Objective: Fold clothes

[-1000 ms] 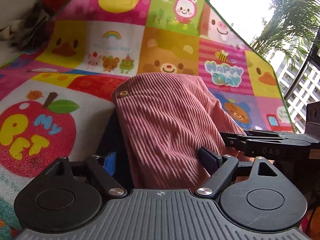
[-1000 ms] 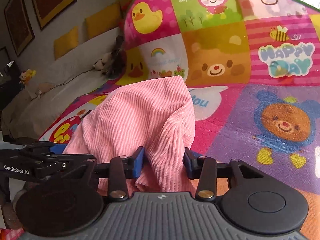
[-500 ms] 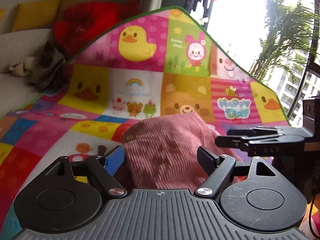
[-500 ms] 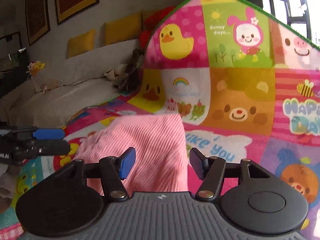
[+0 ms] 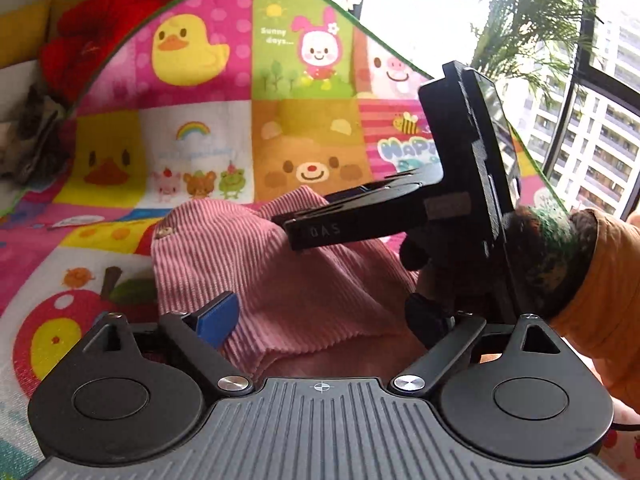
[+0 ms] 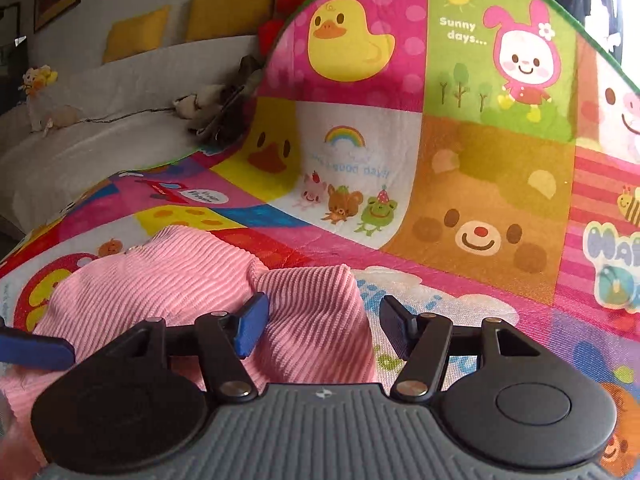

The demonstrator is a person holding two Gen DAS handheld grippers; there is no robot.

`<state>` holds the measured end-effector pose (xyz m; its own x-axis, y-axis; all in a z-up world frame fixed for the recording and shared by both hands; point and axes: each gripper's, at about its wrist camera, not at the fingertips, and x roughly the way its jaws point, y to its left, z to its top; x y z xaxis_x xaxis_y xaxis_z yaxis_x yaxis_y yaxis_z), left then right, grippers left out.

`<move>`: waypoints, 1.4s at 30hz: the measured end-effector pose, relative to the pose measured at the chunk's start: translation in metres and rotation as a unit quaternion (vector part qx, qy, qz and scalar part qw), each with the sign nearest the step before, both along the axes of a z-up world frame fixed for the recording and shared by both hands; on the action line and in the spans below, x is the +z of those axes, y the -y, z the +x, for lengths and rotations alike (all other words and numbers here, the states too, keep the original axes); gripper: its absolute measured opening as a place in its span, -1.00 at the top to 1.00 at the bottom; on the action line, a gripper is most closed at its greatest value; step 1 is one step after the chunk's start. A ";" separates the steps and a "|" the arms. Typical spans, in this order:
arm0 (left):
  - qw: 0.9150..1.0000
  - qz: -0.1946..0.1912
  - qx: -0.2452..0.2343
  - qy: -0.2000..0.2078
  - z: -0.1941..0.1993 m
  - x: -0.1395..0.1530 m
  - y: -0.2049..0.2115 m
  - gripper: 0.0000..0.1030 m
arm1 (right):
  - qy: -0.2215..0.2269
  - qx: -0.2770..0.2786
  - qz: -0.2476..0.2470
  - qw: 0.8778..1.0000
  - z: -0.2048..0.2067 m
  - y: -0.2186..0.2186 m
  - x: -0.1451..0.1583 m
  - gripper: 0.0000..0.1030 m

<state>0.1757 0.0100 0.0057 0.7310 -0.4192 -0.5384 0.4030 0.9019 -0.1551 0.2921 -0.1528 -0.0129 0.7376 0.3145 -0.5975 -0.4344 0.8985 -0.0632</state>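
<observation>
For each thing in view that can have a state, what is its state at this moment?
pink ribbed garment: lying bunched on the mat, held by neither gripper.
left gripper: open, its fingers just widened, cloth loose between them.
right gripper: open, cloth edge between its fingers, unpinched.
cartoon play mat: spread out, its far part raised upright.
button: on the garment's edge; fastened or not, I cannot tell.

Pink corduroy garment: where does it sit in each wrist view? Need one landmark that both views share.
Left wrist: pink corduroy garment lies centre to lower centre, between the open fingers, partly behind the right gripper.
Right wrist: it lies lower left, reaching between the fingers.
Shared landmark: the rainbow square on the play mat, just beyond the garment.
</observation>
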 end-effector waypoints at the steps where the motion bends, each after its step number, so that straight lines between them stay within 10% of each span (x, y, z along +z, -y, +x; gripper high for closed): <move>1: 1.000 0.001 0.010 0.000 -0.002 0.000 -0.001 -0.83 | 0.006 0.000 -0.008 1.000 -0.003 -0.001 0.001 -0.18; 5: 0.998 0.005 0.059 -0.002 -0.018 0.003 -0.002 -0.91 | 0.015 -0.006 -0.004 1.000 -0.018 0.009 0.010 -0.34; 8: 0.994 0.008 0.106 0.000 -0.044 0.006 0.004 -1.00 | 0.025 -0.018 0.013 0.999 -0.044 0.027 0.016 -1.00; 21: 0.976 0.055 0.207 -0.044 -0.113 -0.018 0.036 -1.00 | -0.016 -0.066 0.014 0.998 -0.191 0.106 -0.010 -1.00; 33: 0.963 0.138 0.232 -0.019 -0.110 -0.034 0.061 -1.00 | -0.039 -0.081 0.019 0.996 -0.176 0.112 -0.022 -1.00; 42: 0.970 0.071 0.228 -0.044 -0.108 -0.036 0.040 -1.00 | -0.039 -0.082 0.019 0.996 -0.175 0.112 -0.021 -1.00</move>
<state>0.0677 -0.0302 -0.0307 0.7722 0.0189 -0.6351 -0.0510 0.9982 -0.0323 0.1170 -0.2652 -0.0335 0.7320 0.2184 -0.6453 -0.2847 0.9586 0.0016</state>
